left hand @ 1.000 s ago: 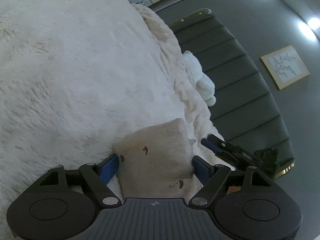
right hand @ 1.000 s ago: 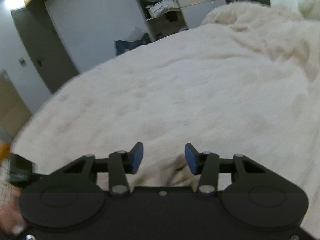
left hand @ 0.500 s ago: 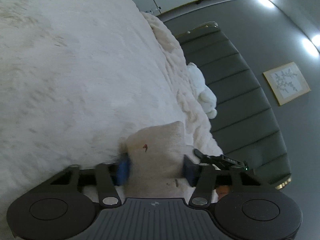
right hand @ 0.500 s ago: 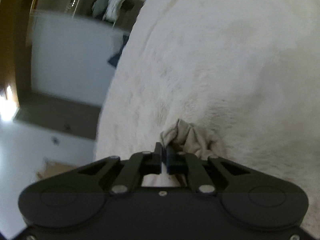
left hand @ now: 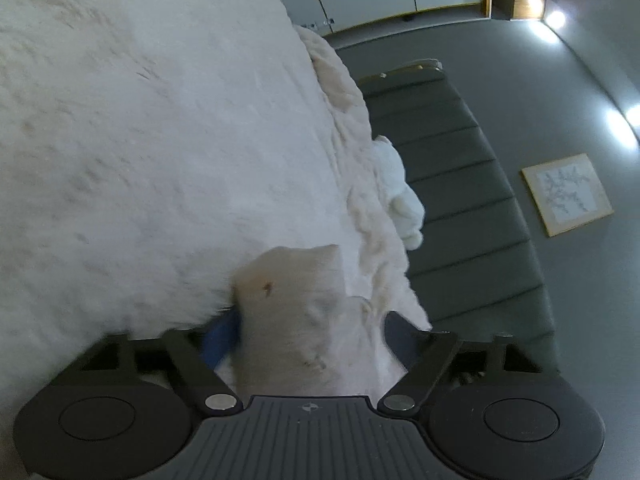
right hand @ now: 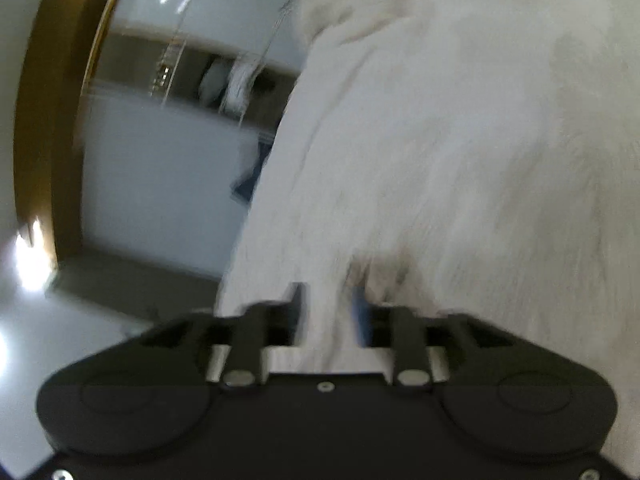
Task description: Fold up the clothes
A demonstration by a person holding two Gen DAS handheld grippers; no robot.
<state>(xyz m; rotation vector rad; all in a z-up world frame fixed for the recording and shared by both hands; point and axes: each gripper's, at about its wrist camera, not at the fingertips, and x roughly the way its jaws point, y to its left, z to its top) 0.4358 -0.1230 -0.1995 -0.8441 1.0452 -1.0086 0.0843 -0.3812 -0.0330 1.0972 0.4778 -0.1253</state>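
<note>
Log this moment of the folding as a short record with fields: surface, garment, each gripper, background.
surface: white fluffy blanket covering a bed
garment: small beige folded cloth with small dark marks, lying on the blanket
left gripper: jaws opening, folded cloth between them, pads apart from it
right gripper: jaws opening, only blanket seen between them; view blurred
background: dark padded headboard, white plush toy, framed picture on the wall

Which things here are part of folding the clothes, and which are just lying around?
Job: beige folded garment; left gripper, jaws opening around it; right gripper, jaws opening, blurred.
Just there: fluffy white blanket; white plush toy; dark padded headboard; framed picture.
</note>
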